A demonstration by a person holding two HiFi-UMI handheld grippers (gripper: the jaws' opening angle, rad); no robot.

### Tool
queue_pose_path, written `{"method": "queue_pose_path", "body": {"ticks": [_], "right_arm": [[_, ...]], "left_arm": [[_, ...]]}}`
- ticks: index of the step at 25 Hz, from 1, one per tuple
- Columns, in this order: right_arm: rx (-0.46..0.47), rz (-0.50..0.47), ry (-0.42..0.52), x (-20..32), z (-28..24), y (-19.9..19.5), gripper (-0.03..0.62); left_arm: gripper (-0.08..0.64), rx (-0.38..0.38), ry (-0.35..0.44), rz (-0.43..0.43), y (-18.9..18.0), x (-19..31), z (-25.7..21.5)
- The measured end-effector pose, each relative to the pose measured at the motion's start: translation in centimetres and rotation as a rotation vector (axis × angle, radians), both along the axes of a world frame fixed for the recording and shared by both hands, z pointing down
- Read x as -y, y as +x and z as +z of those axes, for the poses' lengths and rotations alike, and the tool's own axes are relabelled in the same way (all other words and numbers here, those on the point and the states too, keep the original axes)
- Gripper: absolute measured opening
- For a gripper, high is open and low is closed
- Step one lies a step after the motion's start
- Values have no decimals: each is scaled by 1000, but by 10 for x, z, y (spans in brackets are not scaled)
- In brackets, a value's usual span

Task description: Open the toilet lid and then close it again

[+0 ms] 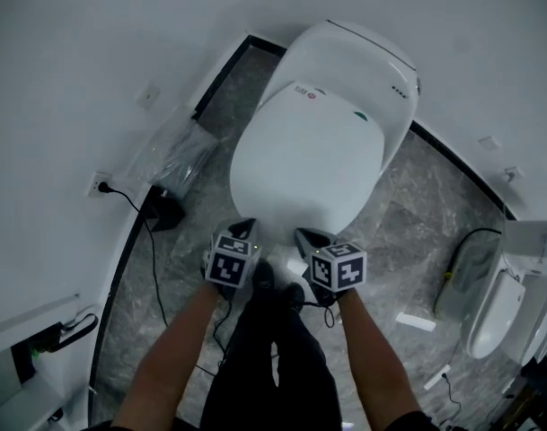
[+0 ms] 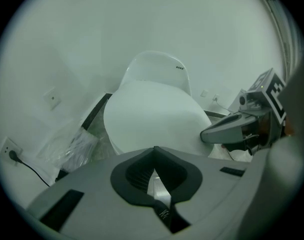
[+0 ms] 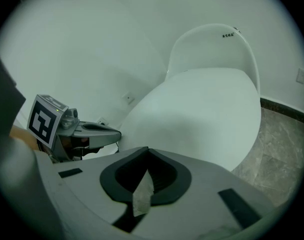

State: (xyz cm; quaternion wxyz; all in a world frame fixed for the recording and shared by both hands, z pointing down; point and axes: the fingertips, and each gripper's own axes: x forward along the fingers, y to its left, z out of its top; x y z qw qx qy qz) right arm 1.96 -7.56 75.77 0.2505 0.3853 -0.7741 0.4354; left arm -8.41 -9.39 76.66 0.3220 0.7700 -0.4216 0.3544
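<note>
The white toilet stands against the curved wall with its lid (image 1: 309,155) down flat; the lid also fills the left gripper view (image 2: 152,114) and the right gripper view (image 3: 201,114). My left gripper (image 1: 246,224) (image 2: 154,149) hangs just before the lid's front edge, on the left, jaws together with nothing in them. My right gripper (image 1: 304,234) (image 3: 148,149) hangs at the front edge on the right, also shut and empty. Each shows in the other's view: the right gripper (image 2: 206,133), the left gripper (image 3: 114,132). I cannot tell whether either tip touches the lid.
A plastic-wrapped bundle (image 1: 170,155) leans on the wall at the left, with a wall socket (image 1: 101,185) and a black cable beside it. Another white fixture (image 1: 498,312) stands at the right. The person's black trouser legs and shoes (image 1: 264,277) are between the grippers on the marble floor (image 1: 417,214).
</note>
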Motion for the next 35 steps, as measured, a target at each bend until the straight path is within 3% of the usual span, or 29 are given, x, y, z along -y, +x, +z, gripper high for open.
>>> {"method": "queue_pose_path", "body": {"ticks": [10,21,25,30,35], "right_arm": [[-15,-5,10,-2,28,-1,11],[-91,-85,20,1,48,-1,11],[-98,-70,33,3,50,-1,11],[-72,-23,45,5,30,3,11],[-11,2,140,9,-31,4,11]], "left_arm": [[6,27,-8,-22,4,-8,17],[6,3,20,-89,7,-25,16],[6,-4,41,-104,8,-26,8],[6,-8,88,-118,4,-25,-17],[6,-24,153,-119,6,-21,-64]]}}
